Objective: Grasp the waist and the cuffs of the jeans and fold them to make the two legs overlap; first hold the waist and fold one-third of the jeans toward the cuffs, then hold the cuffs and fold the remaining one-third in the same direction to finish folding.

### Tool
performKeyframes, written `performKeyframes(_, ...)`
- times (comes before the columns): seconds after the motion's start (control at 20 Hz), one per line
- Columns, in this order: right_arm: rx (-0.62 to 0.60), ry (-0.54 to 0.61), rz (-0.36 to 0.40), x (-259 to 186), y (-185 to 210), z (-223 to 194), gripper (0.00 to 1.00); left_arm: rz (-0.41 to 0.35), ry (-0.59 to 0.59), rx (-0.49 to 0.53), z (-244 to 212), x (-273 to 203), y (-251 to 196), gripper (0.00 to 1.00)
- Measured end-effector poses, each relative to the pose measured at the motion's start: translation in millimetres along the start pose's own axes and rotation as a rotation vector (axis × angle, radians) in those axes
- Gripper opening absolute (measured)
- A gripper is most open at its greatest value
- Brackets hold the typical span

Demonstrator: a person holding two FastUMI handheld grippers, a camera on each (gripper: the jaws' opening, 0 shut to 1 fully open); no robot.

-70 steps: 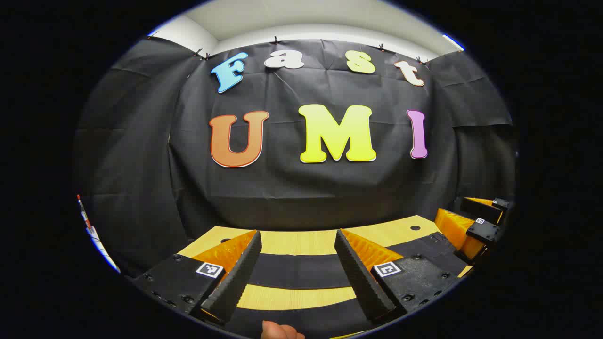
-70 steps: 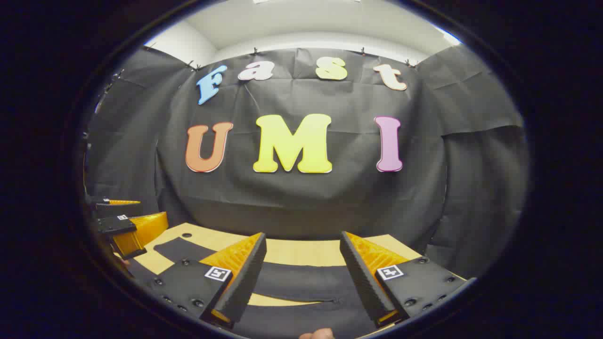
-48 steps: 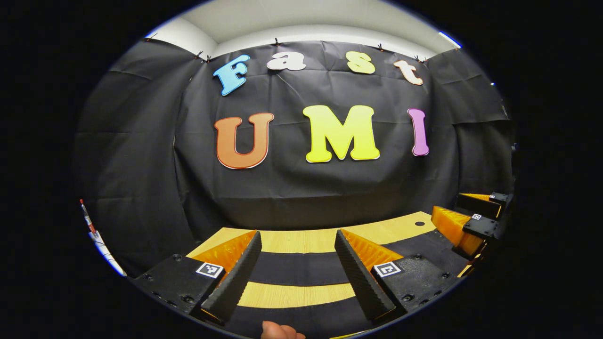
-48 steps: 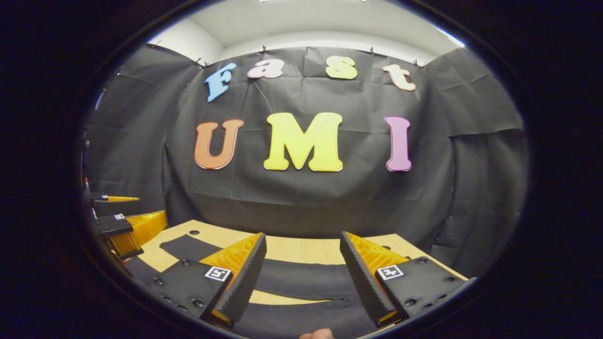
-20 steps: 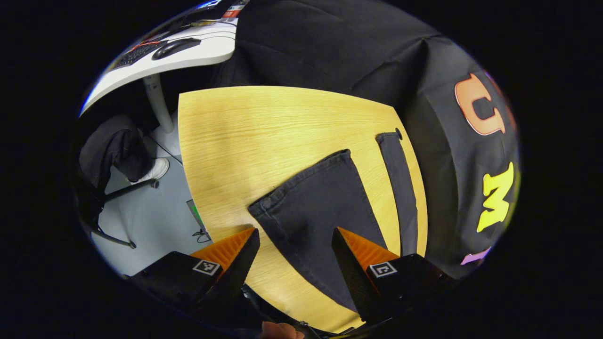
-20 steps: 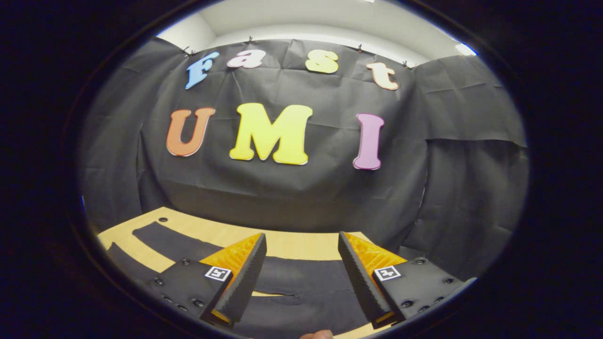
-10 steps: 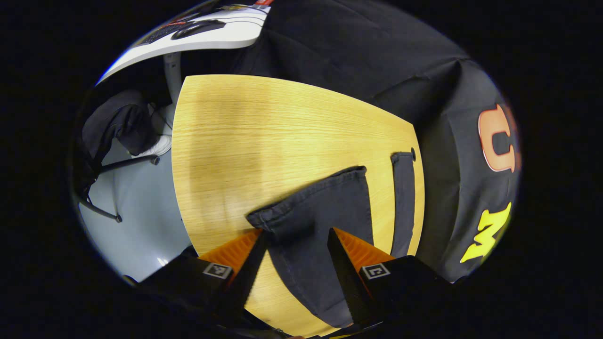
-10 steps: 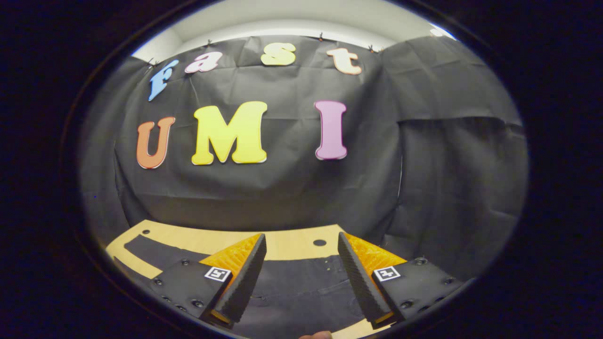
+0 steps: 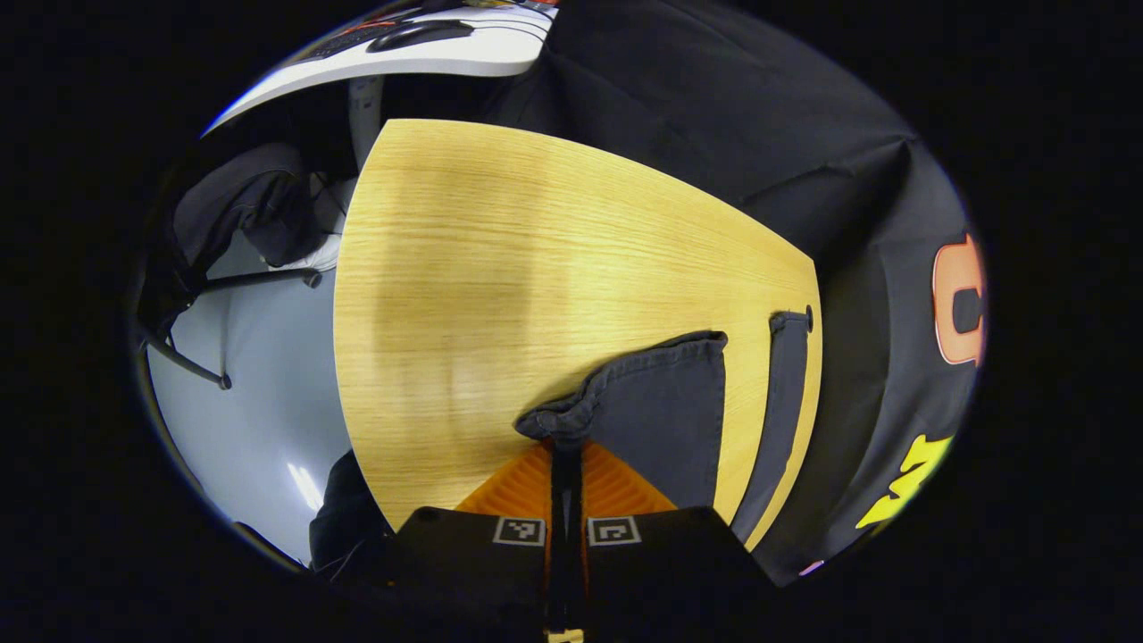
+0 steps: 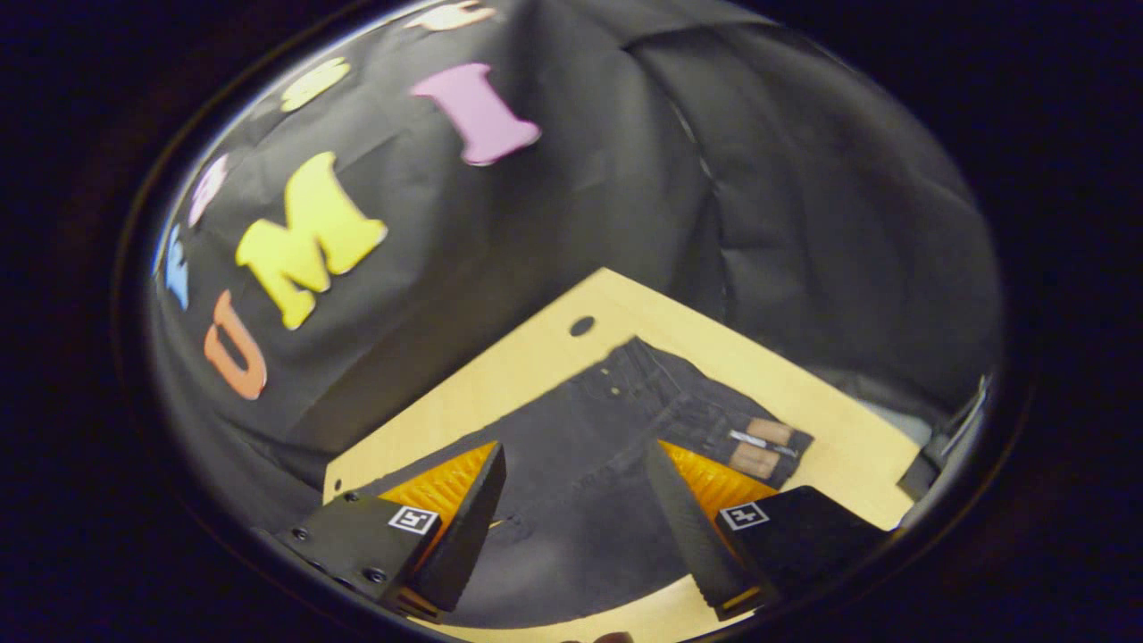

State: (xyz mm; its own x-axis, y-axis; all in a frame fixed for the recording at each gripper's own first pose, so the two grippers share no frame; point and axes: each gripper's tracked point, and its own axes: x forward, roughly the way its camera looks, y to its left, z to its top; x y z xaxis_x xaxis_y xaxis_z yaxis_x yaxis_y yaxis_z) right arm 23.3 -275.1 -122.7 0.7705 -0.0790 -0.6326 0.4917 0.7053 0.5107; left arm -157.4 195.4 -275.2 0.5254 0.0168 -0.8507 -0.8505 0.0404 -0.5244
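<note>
1. Left gripper [image 9: 565,446], bottom centre of left gripper view: fingers pressed together, pinching bunched cuff [image 9: 571,418] of near leg of dark jeans [image 9: 665,420].
2. Second leg [image 9: 777,402] lying flat at right edge of wooden table [image 9: 500,268].
3. Right gripper [image 10: 576,487], bottom of right gripper view: fingers wide apart, holding nothing, poised over waist [image 10: 696,411], lower centre.

The light wooden surface [image 9: 500,259] carries one thing, a pair of dark jeans [image 9: 665,415] laid flat, with bare wood on the near and far sides of them. In the left gripper view the two cuffs lie apart, the nearer one bunched at its corner, the other a narrow strip running up to a small round hole [image 9: 809,313] in the surface. In the right gripper view the waist [image 10: 705,415] lies flat near a second hole [image 10: 581,325].
</note>
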Motion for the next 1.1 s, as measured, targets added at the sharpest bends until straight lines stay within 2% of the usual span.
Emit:
performKeyframes(0.15, 0.219, 0.17, -0.149, 26, -69, -12, 0.98, 0.01, -0.005, -0.014, 0, 0, 0, 0.04)
performKeyframes(0.25, 0.3, 0.208, -0.223, 35, -99, -16, 0.98, 0.016, -0.007, -0.023, 0, -1, 0, 0.03)
performKeyframes(0.45, 0.208, 0.275, -0.363, 42, -138, -25, 0.98, 0.036, -0.023, -0.016, 1, -1, 0, 0.04)
performKeyframes(0.55, 0.228, 0.328, -0.362, 50, -136, -39, 0.98, 0.044, -0.025, -0.018, 1, 0, 1, 0.03)
performKeyframes(0.6, 0.237, 0.352, -0.351, 56, -131, -45, 0.92, 0.046, -0.025, -0.021, 0, 0, 0, 0.03)
performKeyframes(0.65, 0.228, 0.371, -0.338, 59, -130, -50, 0.92, 0.047, -0.027, -0.027, 1, -1, 0, 0.04)
performKeyframes(0.75, 0.172, 0.368, -0.374, 62, -142, -52, 0.92, 0.051, -0.034, -0.033, 1, 0, 0, 0.04)
performKeyframes(0.8, 0.17, 0.369, -0.404, 56, -150, -52, 0.73, 0.052, -0.036, -0.032, 1, 0, -1, 0.03)
performKeyframes(0.9, 0.221, 0.367, -0.416, 57, -154, -53, 0.35, 0.053, -0.037, -0.031, 1, 0, 0, 0.03)
performKeyframes(1.0, 0.249, 0.371, -0.38, 58, -153, -51, 0.12, 0.057, -0.033, -0.035, 0, 0, 0, 0.04)
performKeyframes(1.1, 0.274, 0.361, -0.346, 59, -147, -50, 0.01, 0.064, -0.032, -0.048, 0, -2, -3, 0.03)
